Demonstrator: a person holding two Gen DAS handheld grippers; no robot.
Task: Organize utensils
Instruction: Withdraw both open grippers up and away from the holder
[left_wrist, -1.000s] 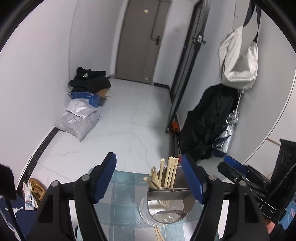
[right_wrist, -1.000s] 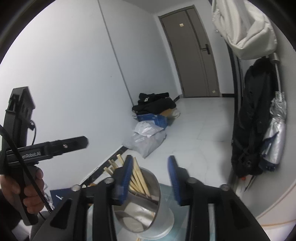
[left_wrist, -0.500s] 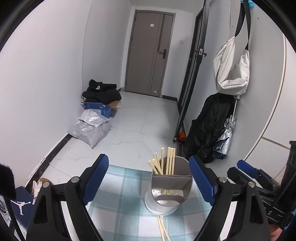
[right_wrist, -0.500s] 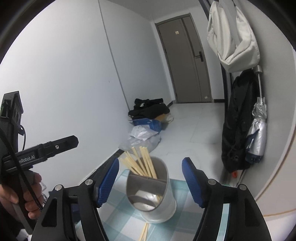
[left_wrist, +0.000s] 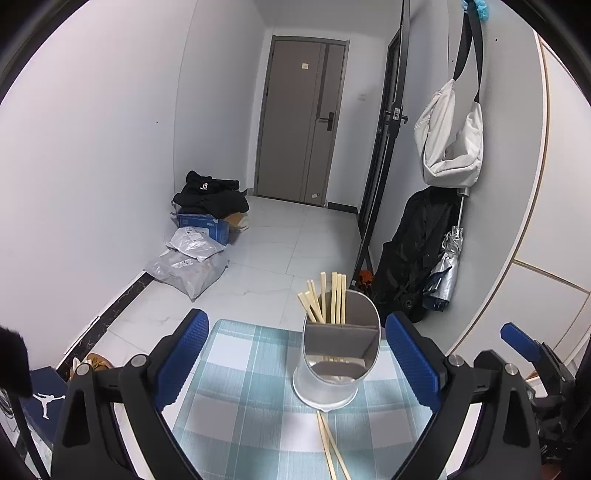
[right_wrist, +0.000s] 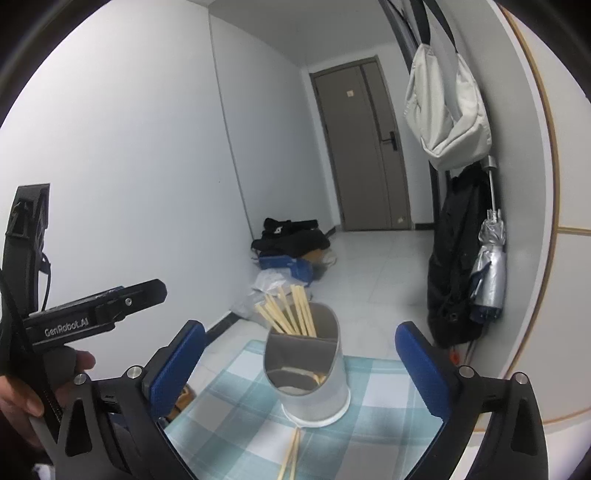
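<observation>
A brushed-metal utensil holder, oval-mouthed with a slanted rim and inner divider, stands on the blue-and-white checked tablecloth. Pale wooden chopsticks fan from its rear compartment; two more chopsticks lie in front of it. The left gripper and right gripper, ribbed blue pads, are opening wide, gripping nothing. "GenRobot.AI" marks the left handle.

A home's entrance hall; a grey front door with a handle lock closes the far end of a narrow, white-tiled corridor; a pale shoulder bag, a black coat and a folded silver umbrella hang on the right wall. Parcels, a blue box and dark clothes lie against the left wall; a checked tablecloth covers the near table.
</observation>
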